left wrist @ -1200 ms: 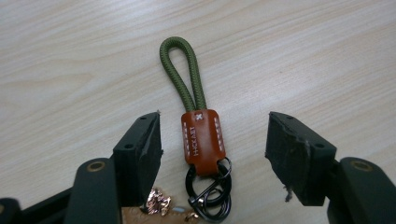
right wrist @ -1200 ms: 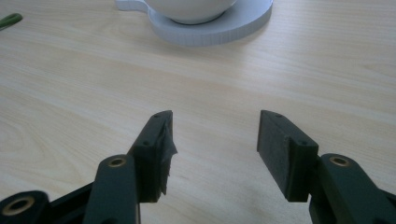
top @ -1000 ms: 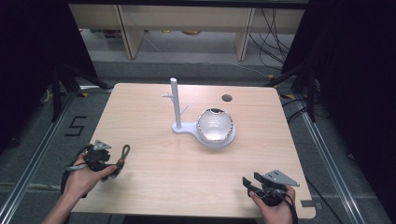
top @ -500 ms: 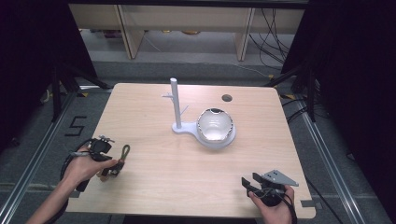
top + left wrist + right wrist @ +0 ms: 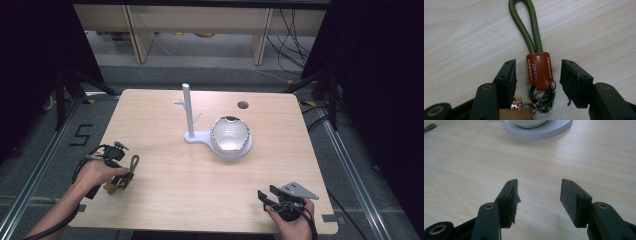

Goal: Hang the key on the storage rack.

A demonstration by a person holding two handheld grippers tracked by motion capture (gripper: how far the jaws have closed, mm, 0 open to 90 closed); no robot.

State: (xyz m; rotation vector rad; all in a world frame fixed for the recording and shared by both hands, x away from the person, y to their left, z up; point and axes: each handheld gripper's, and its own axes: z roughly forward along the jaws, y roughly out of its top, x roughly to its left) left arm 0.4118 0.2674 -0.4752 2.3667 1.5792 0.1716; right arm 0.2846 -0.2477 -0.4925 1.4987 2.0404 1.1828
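Pale wood grain covers the bench (image 5: 200, 185), which stands on a grey floor with dark curtains at both sides and light shelving behind. Near the bench's middle sits a white stand (image 5: 192, 131) with an upright post, and a rounded silvery bowl (image 5: 229, 135) rests on the stand's round base. Well toward the near left corner from that stand lies a keychain strap (image 5: 537, 60): a green cord loop joined to a brown leather tab (image 5: 539, 70), with dark metal rings (image 5: 543, 97) at the tab's other end. The left tool (image 5: 538, 71) is spread, its jaws standing either side of the leather tab without touching it. The strap's long axis runs straight along the tool's reach, loop end pointing away from the hand and rings toward it. The right tool (image 5: 539, 192), near the front right edge and well apart from the stand, is also spread, over bare wood.
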